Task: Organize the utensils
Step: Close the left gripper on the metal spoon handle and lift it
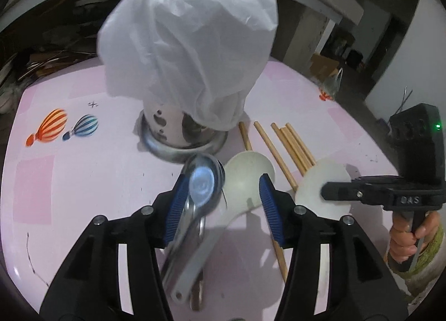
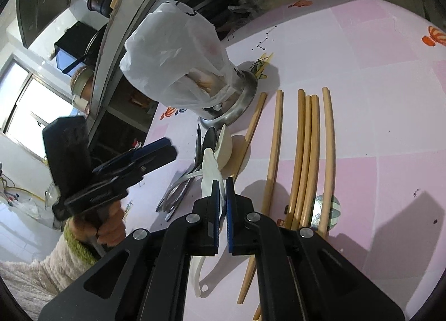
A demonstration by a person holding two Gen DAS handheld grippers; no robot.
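So the left gripper [image 1: 223,198] is seen with its blue-padded jaws spread apart, nothing pinched, hung over a little heap of spoons on the pink table [image 1: 83,181]. Right under and just ahead of its left finger a shiny metal spoon [image 1: 205,181] is stacked on more metal handles, and between the two fingers the cream ladle-type spoon [image 1: 248,179] is lying bowl-up, not touched by either pad as far as can be made out. Further ahead of that gripper the steel utensil holder [image 1: 178,131] is stood upright, its top swallowed by a white plastic bag [image 1: 186,53]. Off to the gripper's right and slightly ahead, a bunch of wooden chopsticks [image 1: 290,148] is laid out on the table, loosely side by side. The right gripper [image 2: 222,204] is a different story: its jaws are pressed nearly together and a white plastic spoon [image 2: 210,170] is pinched on edge between the pads, its handle trailing back under the fingers. Just to the right of that gripper the chopsticks are spread, and the bagged holder is found ahead and a bit left. The hand [image 2: 108,229] on the left tool, with a fuzzy sleeve [image 2: 41,270] behind it, is visible at the right gripper's left side.
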